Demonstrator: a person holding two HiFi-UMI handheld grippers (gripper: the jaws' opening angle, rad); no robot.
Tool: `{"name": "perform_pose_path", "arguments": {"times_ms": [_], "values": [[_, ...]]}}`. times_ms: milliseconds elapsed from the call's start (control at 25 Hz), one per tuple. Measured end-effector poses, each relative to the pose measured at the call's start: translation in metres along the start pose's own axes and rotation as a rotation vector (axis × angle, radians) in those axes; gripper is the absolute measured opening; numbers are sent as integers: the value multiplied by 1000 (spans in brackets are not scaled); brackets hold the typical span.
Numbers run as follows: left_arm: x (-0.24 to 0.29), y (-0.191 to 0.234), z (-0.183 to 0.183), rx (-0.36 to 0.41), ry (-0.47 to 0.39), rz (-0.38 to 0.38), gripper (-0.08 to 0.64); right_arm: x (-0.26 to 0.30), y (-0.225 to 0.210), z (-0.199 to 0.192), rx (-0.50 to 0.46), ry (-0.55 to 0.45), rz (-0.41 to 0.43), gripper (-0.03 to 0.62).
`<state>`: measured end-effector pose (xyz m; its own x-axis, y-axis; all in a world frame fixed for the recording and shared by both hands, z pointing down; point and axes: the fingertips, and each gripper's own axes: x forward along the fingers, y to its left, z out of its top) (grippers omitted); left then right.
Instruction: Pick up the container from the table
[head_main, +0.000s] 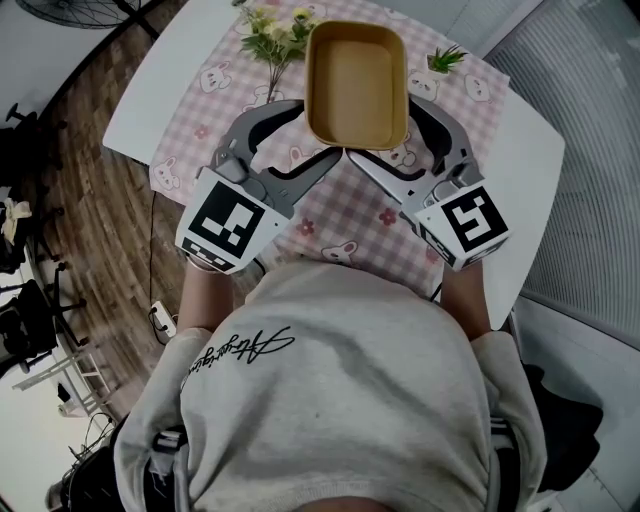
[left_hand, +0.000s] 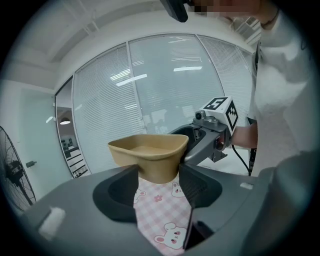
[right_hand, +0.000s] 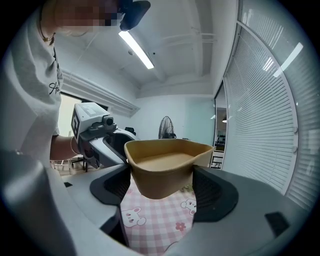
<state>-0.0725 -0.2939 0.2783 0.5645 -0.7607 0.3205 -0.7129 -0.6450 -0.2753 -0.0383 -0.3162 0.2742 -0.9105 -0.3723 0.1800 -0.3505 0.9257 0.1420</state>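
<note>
Pink checked cloth (head_main: 340, 215) printed with rabbits covers the white table (head_main: 160, 90) below you, and slatted blinds close off the glass wall beyond.

Your left gripper (left_hand: 159, 175) has its jaws clamped on one near corner of the container (head_main: 356, 85), with the pads against the sloping walls just under the rim. Your right gripper (right_hand: 162, 185) is clamped the same way on the other near corner. The container hangs between them, its base apparently clear of the cloth and its far end unsupported.

That far end is the risk. If your hands drift apart or tilt unevenly, the tapered walls could slide out of the pads. Squeezing harder could buckle a corner.

It is a tan, shallow, rounded-rectangular tray with a flared rim. It is empty and matte, and it looks thin-walled and light.
</note>
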Motion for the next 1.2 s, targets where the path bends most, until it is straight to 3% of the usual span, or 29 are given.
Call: {"name": "perform_pose_path", "arguments": {"times_ms": [1200], "values": [[2,-13,6,-24,-20,-18,247,-15,1,-2,35,-8,-5,383]]}}
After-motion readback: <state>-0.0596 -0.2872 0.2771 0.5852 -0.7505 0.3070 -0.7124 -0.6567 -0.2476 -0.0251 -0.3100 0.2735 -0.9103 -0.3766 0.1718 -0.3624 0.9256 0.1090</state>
